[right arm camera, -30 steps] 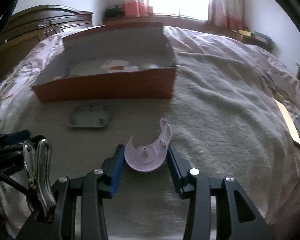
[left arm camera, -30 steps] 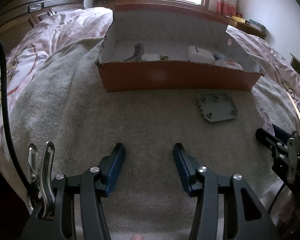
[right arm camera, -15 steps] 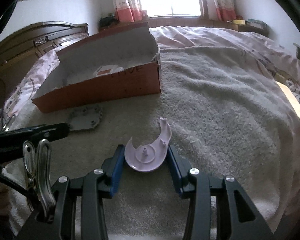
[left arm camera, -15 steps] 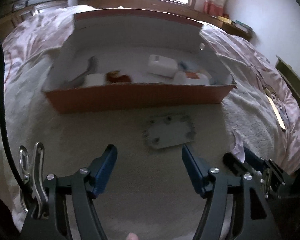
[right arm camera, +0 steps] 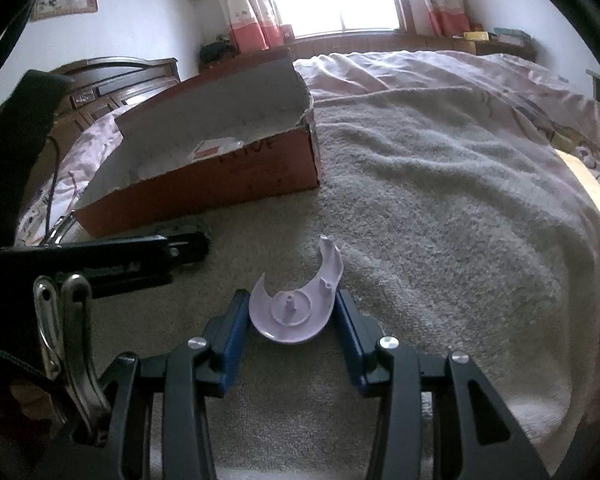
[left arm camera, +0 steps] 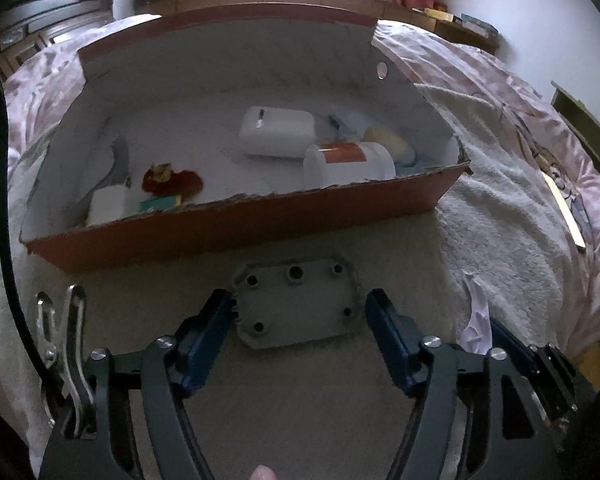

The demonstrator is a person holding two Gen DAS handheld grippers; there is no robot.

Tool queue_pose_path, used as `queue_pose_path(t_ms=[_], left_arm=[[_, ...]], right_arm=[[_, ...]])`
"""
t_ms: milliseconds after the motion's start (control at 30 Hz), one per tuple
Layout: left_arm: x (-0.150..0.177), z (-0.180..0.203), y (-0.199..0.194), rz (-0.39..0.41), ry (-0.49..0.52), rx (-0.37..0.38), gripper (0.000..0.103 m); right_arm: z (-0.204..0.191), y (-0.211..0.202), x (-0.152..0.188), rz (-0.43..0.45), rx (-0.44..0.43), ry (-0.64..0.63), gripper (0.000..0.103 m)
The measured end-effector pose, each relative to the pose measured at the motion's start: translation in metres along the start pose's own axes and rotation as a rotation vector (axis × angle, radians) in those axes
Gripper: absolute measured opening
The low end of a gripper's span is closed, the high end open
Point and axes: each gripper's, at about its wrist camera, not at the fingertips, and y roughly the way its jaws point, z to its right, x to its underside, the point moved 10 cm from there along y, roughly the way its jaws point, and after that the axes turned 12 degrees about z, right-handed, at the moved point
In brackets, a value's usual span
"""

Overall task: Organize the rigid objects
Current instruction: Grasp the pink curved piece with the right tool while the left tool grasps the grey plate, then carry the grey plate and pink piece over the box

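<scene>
A grey plastic plate (left arm camera: 296,304) with several holes lies flat on the towel just in front of the orange cardboard box (left arm camera: 260,224). My left gripper (left arm camera: 298,298) straddles it, jaws still opening; the left pad is close to the plate's edge and the right pad stands clear. My right gripper (right arm camera: 291,300) is shut on a pale lilac crescent-shaped plastic piece (right arm camera: 292,316), held a little above the towel. The same piece (left arm camera: 476,316) shows at the lower right of the left wrist view. The left gripper's black finger (right arm camera: 140,248) reaches in from the left of the right wrist view.
The box holds a white case (left arm camera: 276,132), a white jar with an orange label (left arm camera: 348,160), a red ornament (left arm camera: 172,178), a small white block (left arm camera: 108,204) and a grey curved part (left arm camera: 118,160). A grey towel (right arm camera: 440,200) covers the pink quilt. A wooden strip (left arm camera: 568,216) lies at the right.
My left gripper has moved forward toward the box and widened its jaws, so the grey plate now lies between its fingers. The right gripper keeps its grip on the lilac piece.
</scene>
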Motion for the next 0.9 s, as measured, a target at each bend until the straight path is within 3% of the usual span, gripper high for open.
queue_pose_path(t_ms=[367,900], left_arm=[[0.004,0.002,0.006,0.005,0.072,-0.060,0.076],[0.013,0.000,-0.009,0.028,0.137,-0.055,0.072]], right_arm=[[0.003,0.001,-0.001,0.007,-0.025,0.035,0.045],[0.002,0.001,0.000,0.005,-0.005,0.009,0.045]])
